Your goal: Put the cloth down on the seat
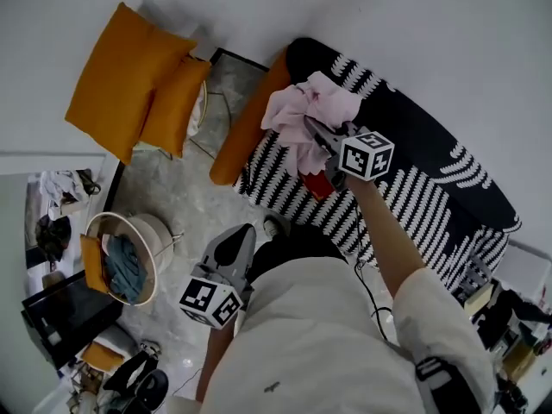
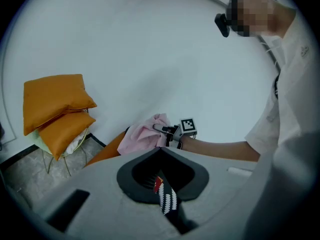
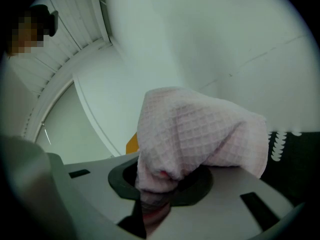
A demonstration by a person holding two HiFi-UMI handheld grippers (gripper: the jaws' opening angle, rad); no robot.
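**Head view.**
- We list the right claw (image 1: 312,129), reached out on an outstretched arm and clamped on the cloth (image 1: 302,110).
- The cloth is pink and bunched. It hangs off the claw over the end of the seat (image 1: 405,197) nearest the orange bolster (image 1: 246,128). We cannot tell whether it touches the seat.
- The seat is long, black with white stripes, and stands against the white wall.
- A small red item (image 1: 317,185) lies on the seat just below the cloth.
- The left claw (image 1: 247,231) is held low by the person's body, well apart from the cloth. Its jaws are together and hold nothing.
- Two orange cushions (image 1: 129,76) are stacked on a chair by the wall.
- A round basket (image 1: 121,257) of clothes stands on the floor.

**Left gripper view.**
- The left claw (image 2: 167,199) has its jaws closed, with nothing gripped. A sliver of striped seat and a bit of red show at them.
- Beyond it, the right claw (image 2: 157,128) holds the cloth (image 2: 142,136) before the wall.
- The orange cushions (image 2: 55,104) are at the left.

**Right gripper view.**
- The right claw (image 3: 155,204) has its jaws pressed on a fold of the cloth (image 3: 200,129).
- The waffle-weave cloth billows up and over, filling the middle of the view.
- An edge of the striped seat (image 3: 280,144) shows at the right.
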